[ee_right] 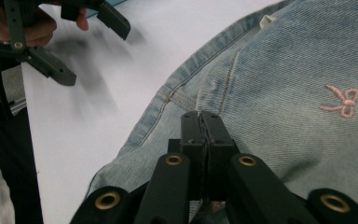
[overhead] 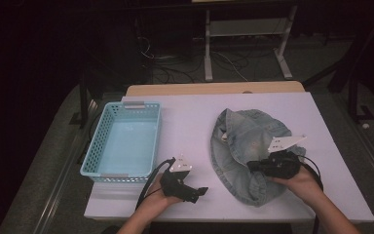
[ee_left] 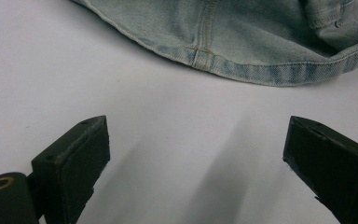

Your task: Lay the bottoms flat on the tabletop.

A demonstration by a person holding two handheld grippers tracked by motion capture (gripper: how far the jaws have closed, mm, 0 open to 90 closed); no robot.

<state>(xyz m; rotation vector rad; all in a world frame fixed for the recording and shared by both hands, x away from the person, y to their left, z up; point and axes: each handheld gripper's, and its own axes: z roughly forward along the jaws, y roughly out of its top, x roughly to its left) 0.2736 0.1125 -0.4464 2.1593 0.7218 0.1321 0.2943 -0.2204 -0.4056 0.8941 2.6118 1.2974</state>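
A pale denim bucket hat (overhead: 246,141) lies flattened on the right half of the white table (overhead: 185,122). My right gripper (overhead: 251,166) rests over the hat's near part, pointing left. In the right gripper view its jaws (ee_right: 201,122) stand pressed together above the denim (ee_right: 289,93), close to the stitched brim, and no fabric shows between the tips. A pink bow (ee_right: 341,100) is embroidered on the hat. My left gripper (overhead: 200,191) sits low near the table's front edge, left of the hat. Its jaws (ee_left: 196,154) are wide apart over bare table, facing the hat's brim (ee_left: 223,32).
A light blue plastic basket (overhead: 93,146) stands at the table's left side, with nothing visible inside. My left gripper (ee_right: 86,46) and its hand also appear at the upper left of the right gripper view. Dark floor, cables and a white stand lie beyond the table.
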